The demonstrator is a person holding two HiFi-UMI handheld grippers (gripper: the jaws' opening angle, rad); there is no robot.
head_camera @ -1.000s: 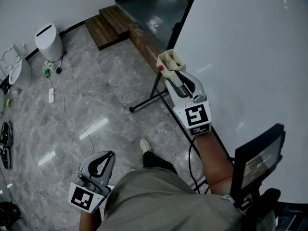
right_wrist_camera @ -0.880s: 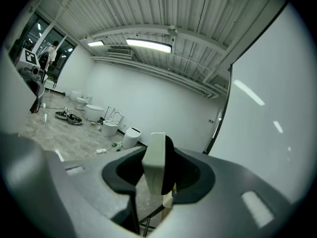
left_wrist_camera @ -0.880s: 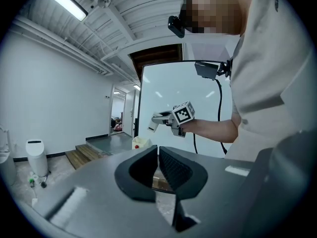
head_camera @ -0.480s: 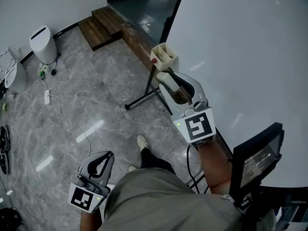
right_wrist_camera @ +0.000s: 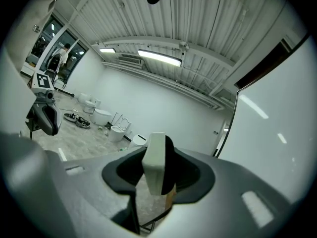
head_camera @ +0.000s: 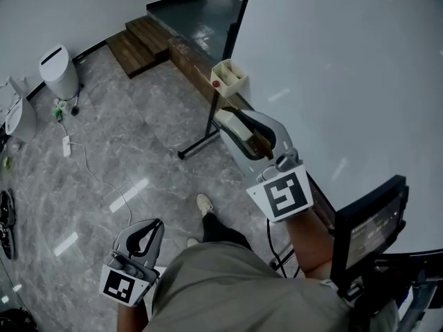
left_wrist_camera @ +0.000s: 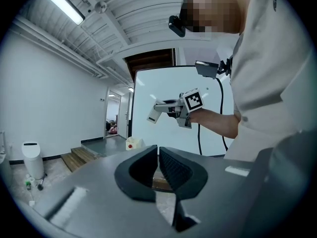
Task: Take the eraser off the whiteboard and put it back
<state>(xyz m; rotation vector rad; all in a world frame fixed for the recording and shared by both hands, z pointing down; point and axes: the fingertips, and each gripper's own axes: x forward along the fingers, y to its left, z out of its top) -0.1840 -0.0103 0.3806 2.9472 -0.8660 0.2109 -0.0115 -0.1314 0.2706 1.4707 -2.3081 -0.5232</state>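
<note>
From the head view, the right gripper (head_camera: 240, 128) holds the eraser (head_camera: 228, 121) beside the whiteboard (head_camera: 346, 61), likely to put it back; the left gripper view shows the left gripper (left_wrist_camera: 158, 157) closed, empty and waiting; the right gripper view shows its jaws squeezing the eraser tight.

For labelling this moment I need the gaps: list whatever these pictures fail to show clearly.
Pale block eraser: in the head view the right gripper covers most of it.
Large white whiteboard: head view, cut off by top and right edges; gripper and forearm hide part of its lower edge.
Small beige box by the board's corner: head view, contents too small to identify.
</note>
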